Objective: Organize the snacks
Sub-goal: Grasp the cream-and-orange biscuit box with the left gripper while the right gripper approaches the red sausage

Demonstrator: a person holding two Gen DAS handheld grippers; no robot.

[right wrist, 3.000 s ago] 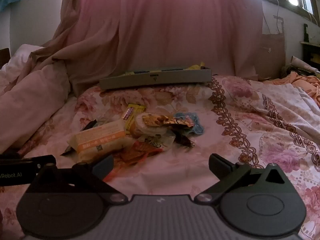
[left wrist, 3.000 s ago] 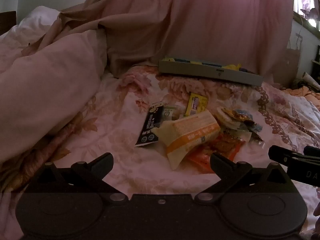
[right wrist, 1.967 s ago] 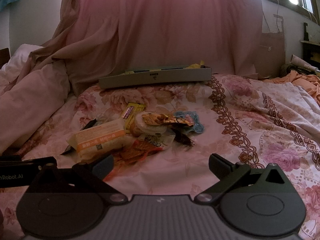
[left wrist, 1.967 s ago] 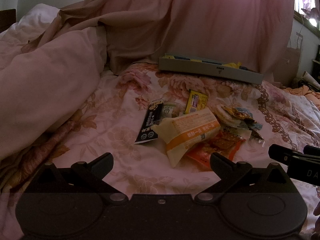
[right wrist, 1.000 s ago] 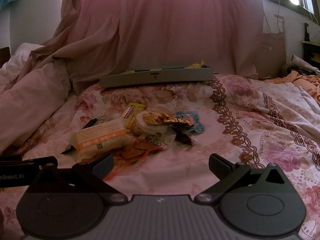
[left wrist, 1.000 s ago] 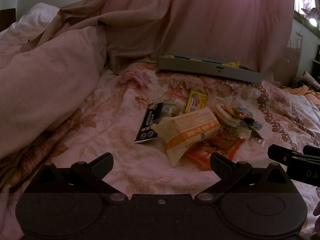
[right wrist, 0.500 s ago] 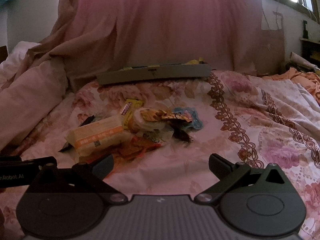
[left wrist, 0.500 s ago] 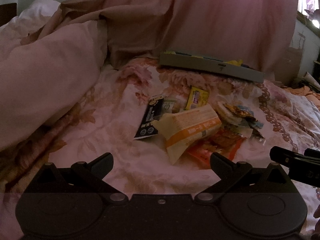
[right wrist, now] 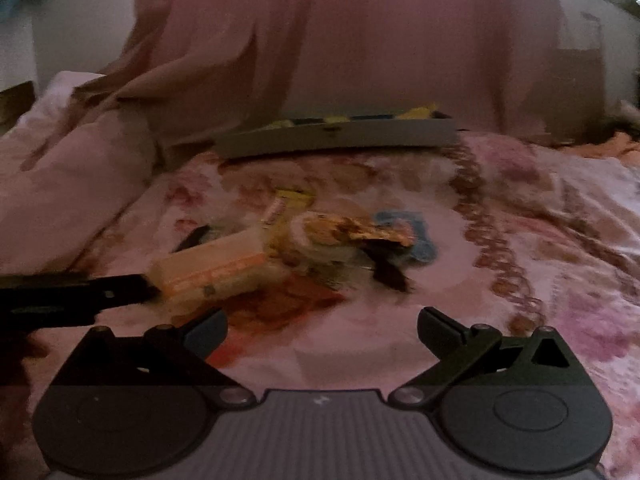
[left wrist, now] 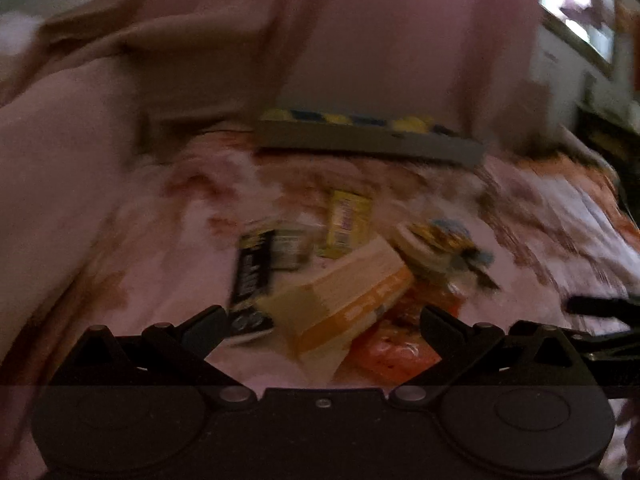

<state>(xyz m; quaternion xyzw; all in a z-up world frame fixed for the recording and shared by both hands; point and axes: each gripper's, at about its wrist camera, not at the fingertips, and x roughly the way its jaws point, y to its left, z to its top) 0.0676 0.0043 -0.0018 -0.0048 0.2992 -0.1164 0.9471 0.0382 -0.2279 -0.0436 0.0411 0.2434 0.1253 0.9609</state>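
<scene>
A pile of snacks lies on the floral bedspread [right wrist: 520,208]. A cream and orange packet [left wrist: 352,292] lies right in front of my open left gripper [left wrist: 322,322], its near end between the fingers. Beside it are a black packet [left wrist: 250,276], a yellow packet [left wrist: 346,222] and an orange-red packet [left wrist: 400,352]. In the right wrist view the cream and orange packet [right wrist: 216,268] lies left of centre, a round cream snack [right wrist: 320,236] and a blue packet [right wrist: 412,236] beyond my open, empty right gripper [right wrist: 322,326]. Both views are blurred.
A long grey tray [left wrist: 368,144] holding yellow and blue items lies at the back of the bed, also in the right wrist view [right wrist: 336,138]. A bunched pink duvet [left wrist: 60,168] rises on the left. A pink curtain [right wrist: 380,40] hangs behind.
Both grippers have moved forward and down toward the snack pile, which now looks larger and nearer. The left gripper now reaches the cream and orange packet. Both stay open.
</scene>
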